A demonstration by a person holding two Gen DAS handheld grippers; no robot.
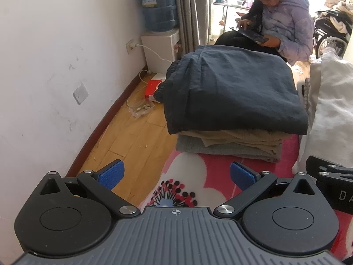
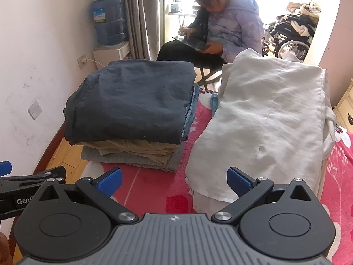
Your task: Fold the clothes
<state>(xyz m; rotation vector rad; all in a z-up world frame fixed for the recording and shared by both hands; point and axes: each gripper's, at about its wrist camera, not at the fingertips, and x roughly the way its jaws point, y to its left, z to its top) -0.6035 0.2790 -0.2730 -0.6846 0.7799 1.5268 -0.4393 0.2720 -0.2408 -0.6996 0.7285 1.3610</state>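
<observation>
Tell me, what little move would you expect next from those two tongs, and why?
Probably the right tongs ease forward onto the near edge of the white garment. Both tongs are open and empty, the left tongs included. The dark folded stack beside it looks finished, while the white piece lies long and loose on the pink blanket, so it seems the next one to fold.

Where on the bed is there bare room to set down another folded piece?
Free: the red floral blanket in front of the stack topped by dark navy folded trousers. Only a narrow strip separates that stack from the cream-white garment, which crowds the right.
</observation>
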